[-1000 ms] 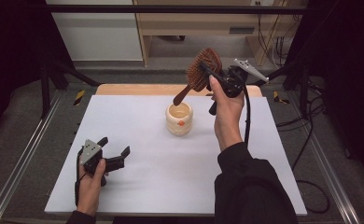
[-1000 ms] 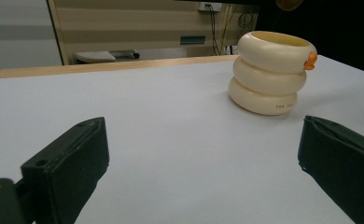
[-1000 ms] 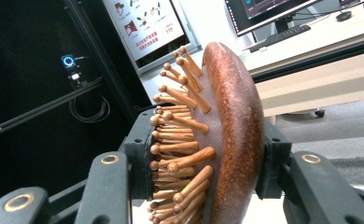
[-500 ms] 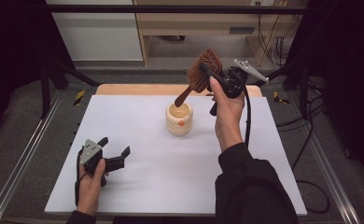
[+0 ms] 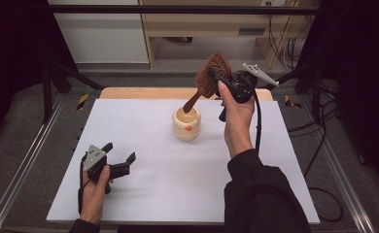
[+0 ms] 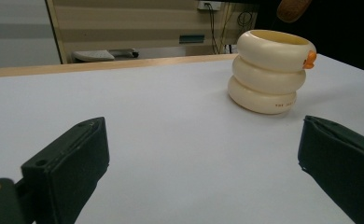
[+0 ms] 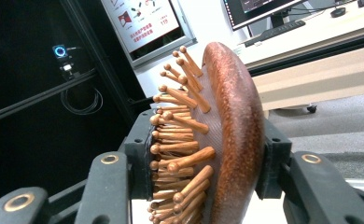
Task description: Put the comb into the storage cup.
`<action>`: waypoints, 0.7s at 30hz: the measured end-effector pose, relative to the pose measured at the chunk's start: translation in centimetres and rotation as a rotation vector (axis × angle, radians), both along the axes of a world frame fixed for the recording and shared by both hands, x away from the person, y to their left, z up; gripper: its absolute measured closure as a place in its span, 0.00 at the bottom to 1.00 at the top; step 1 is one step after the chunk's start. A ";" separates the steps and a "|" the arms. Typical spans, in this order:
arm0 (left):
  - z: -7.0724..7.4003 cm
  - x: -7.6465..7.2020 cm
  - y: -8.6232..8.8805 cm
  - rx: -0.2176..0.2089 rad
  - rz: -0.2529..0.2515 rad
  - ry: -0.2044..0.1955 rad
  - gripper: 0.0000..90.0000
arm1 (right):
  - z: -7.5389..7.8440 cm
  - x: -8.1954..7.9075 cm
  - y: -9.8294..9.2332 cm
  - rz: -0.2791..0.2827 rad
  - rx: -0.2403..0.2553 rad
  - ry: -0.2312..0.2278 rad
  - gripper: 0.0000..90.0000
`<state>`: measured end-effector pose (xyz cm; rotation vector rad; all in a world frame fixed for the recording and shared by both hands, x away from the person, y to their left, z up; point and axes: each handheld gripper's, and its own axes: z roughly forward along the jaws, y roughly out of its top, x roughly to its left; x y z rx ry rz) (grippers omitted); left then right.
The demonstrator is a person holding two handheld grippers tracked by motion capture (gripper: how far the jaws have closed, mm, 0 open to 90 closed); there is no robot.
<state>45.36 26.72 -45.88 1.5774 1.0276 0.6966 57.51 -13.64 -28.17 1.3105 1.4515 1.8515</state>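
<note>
Gripped by its head in the right gripper's (image 5: pixel 222 81) fingers, the wooden hairbrush (image 5: pixel 212 76) hangs handle-down above the cream holder (image 5: pixel 186 123), needing a straight lowering inside, while the left gripper (image 5: pixel 117 159) rests wide open, empty, near the holder.

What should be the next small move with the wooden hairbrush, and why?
Probably lower the right gripper a little, straight down. It is shut on the head of the hairbrush, whose handle points down at the mouth of the cream ringed cup but seems not yet inside. The left gripper rests open on the table, apart from the cup.
</note>
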 end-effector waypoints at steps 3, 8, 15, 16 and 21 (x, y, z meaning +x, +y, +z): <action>0.0 0.0 0.0 0.001 -0.001 -0.001 0.02 | 0.0 0.0 0.0 0.002 -0.001 -0.002 0.57; 0.0 0.0 0.0 0.001 0.000 -0.002 0.02 | 0.0 0.0 0.1 0.003 -0.008 0.000 0.57; 0.0 0.0 0.0 0.001 0.002 -0.001 0.02 | -0.1 0.0 0.2 0.004 -0.018 0.002 0.57; 0.0 0.0 0.0 0.002 0.002 -0.001 0.02 | -0.2 0.0 0.2 0.004 -0.018 0.002 0.57; 0.0 0.0 -0.1 0.005 -0.001 -0.001 0.02 | -0.5 0.1 0.4 0.006 -0.032 0.010 0.57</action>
